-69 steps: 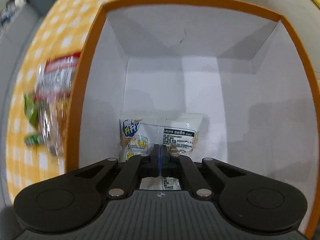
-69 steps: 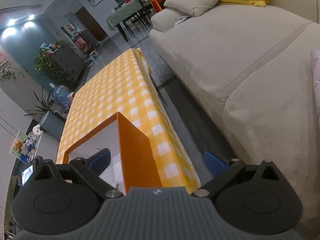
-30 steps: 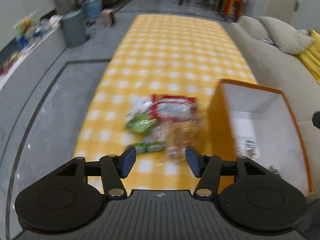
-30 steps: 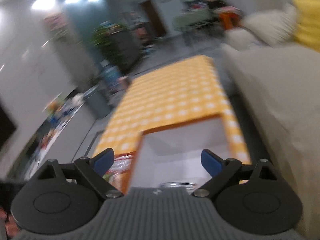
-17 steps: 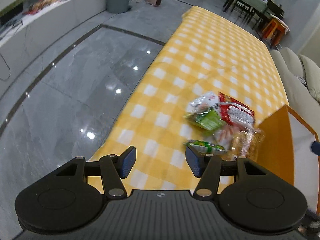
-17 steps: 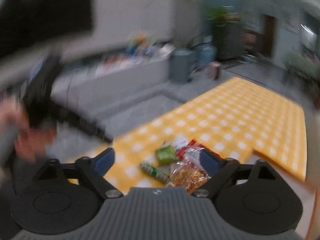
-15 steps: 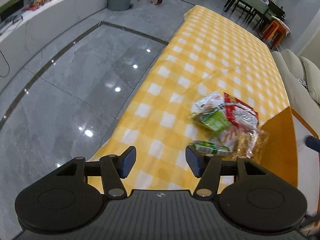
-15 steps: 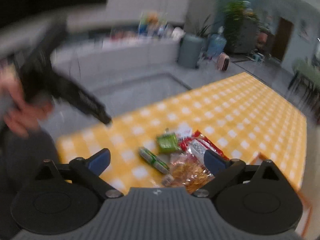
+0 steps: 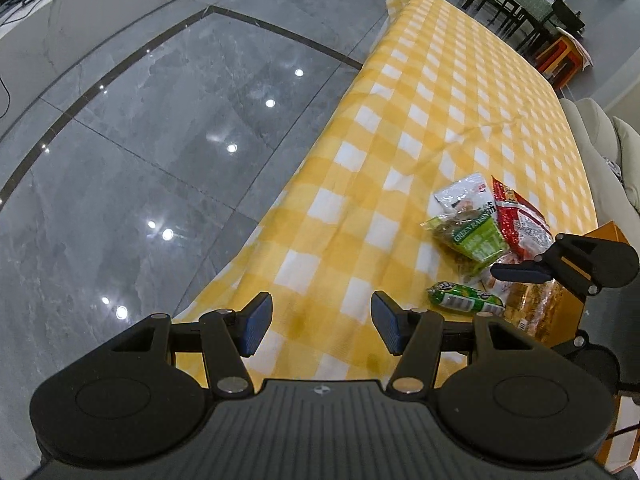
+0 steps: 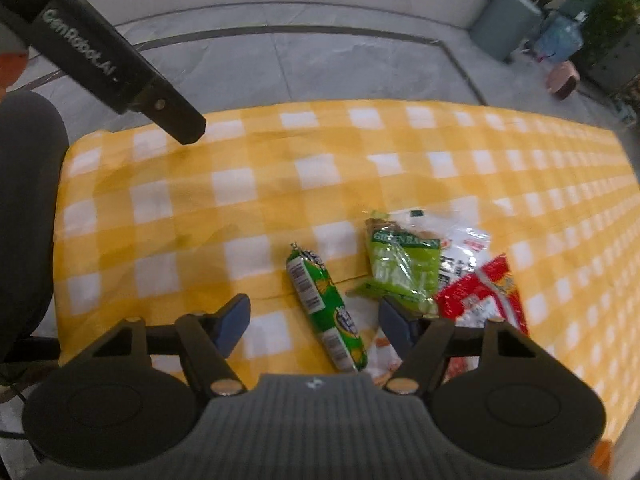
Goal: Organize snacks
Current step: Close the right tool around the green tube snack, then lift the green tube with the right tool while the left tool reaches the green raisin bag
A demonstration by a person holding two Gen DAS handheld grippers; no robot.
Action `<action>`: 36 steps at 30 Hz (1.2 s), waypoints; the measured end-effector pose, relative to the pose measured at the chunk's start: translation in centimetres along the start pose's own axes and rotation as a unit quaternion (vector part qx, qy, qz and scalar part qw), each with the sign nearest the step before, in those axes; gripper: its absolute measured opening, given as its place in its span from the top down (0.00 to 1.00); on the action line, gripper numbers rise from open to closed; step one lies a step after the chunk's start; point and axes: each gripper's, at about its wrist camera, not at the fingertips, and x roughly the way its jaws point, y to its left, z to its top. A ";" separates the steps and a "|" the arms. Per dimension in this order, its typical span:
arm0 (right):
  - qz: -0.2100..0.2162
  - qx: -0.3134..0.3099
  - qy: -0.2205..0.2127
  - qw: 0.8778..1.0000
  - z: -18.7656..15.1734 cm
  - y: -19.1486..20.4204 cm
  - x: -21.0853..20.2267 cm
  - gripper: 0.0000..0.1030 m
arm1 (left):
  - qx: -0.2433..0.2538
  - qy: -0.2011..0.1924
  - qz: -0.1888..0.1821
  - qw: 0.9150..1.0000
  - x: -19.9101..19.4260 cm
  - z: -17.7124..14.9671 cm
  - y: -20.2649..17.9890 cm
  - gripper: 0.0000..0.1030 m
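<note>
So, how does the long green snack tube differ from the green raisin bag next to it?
The green snack tube is long, narrow and round; the green raisin bag is wide and flat. The tube lies alone on the checked cloth, while the bag rests among other packets, partly over a white packet. Both are green and ungripped.

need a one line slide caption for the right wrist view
Open right gripper above a green snack stick beside a pile of snack packets on the yellow checked tablecloth.
</note>
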 end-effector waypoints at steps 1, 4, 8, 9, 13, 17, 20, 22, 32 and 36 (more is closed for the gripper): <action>0.006 0.001 0.004 1.000 0.2 -0.2 0.3 0.34 | -0.001 0.002 0.000 1.000 0.1 0.0 0.1 0.35; 0.016 -0.006 0.015 1.000 0.6 -0.3 0.8 0.34 | -0.005 0.009 0.000 1.000 0.5 0.1 0.6 0.35; 0.032 -0.027 0.028 0.999 1.0 -0.3 1.3 0.40 | -0.022 0.018 0.010 1.000 0.8 0.3 1.3 0.35; 0.028 -0.040 0.028 0.998 1.0 -0.1 1.3 0.41 | -0.025 0.018 0.011 0.999 0.8 0.3 1.4 0.35; 0.035 -0.055 0.034 0.997 1.4 -0.1 1.9 0.49 | -0.030 0.016 0.004 0.999 0.8 0.3 1.6 0.35; 0.051 -0.031 0.038 0.997 1.3 -0.5 2.0 0.67 | -0.024 0.019 0.006 1.000 1.0 0.3 1.3 0.35; 0.040 -0.019 0.037 0.998 1.2 -0.9 2.0 0.79 | -0.023 0.021 0.006 1.000 1.2 0.4 1.0 0.35; 0.032 -0.021 0.036 0.999 1.0 -0.6 2.0 0.79 | -0.023 0.022 0.005 0.999 1.2 0.3 1.0 0.35; 0.020 -0.019 0.029 0.999 0.8 -0.4 2.3 0.79 | -0.015 0.015 0.000 1.000 0.6 0.0 0.5 0.35; 0.011 -0.014 0.004 1.000 0.2 -0.1 1.5 0.79 | -0.010 0.013 0.001 1.000 0.5 0.0 0.3 0.35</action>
